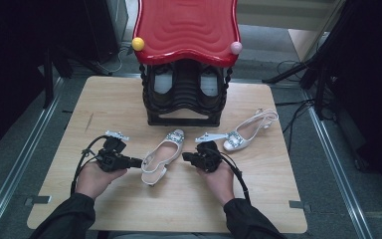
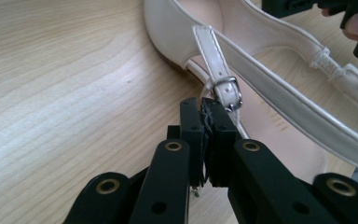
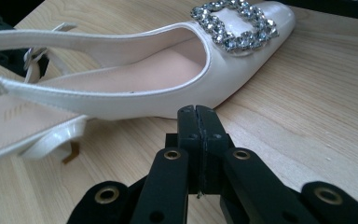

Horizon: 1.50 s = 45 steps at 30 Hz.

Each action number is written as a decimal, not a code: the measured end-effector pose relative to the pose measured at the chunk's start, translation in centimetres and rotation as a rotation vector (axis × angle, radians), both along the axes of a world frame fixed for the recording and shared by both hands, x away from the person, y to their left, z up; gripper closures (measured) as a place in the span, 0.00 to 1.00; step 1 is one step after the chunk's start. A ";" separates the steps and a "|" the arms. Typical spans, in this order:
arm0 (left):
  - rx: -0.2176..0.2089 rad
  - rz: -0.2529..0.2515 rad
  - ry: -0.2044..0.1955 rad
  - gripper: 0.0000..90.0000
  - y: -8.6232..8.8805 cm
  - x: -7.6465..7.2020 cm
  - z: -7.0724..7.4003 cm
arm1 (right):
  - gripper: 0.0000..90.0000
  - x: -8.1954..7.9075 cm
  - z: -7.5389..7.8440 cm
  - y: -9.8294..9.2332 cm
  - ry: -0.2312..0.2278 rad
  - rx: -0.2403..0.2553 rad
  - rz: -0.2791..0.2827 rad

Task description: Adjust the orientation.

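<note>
Shoe (image 1: pixel 162 155) flanked by closed left gripper (image 1: pixel 138 162), right gripper (image 1: pixel 185 158)

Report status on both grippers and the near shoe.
Left gripper shut at near shoe's heel strap; grip unconfirmed. Right gripper shut, empty, beside its toe side. Second shoe lies clear.

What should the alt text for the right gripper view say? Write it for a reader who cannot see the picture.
The right gripper, its two black jaws shut together, points at the side of a white slingback shoe lying on a light wooden table. A rhinestone buckle sits on the shoe's toe, and its heel strap runs off to the left.
</note>
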<state>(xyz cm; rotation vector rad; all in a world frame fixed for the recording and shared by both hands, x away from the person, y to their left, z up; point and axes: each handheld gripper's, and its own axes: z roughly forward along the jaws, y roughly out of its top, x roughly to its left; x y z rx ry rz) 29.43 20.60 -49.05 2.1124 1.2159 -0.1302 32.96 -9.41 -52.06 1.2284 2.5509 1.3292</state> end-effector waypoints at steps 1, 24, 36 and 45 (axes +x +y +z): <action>-0.001 -0.006 -0.001 0.98 -0.2 -0.1 0.0 | 1.00 0.0 0.0 0.1 -0.001 -0.001 0.004; -0.040 -0.021 -0.014 0.85 -0.9 -0.7 0.4 | 0.85 0.0 0.7 0.1 -0.014 -0.006 0.013; -0.049 0.018 -0.092 0.45 0.5 0.1 1.2 | 0.46 0.7 2.0 -2.4 -0.033 0.011 -0.025; -0.087 0.001 -0.085 0.42 0.9 0.5 1.3 | 0.42 1.0 3.2 -4.6 -0.054 -0.008 -0.045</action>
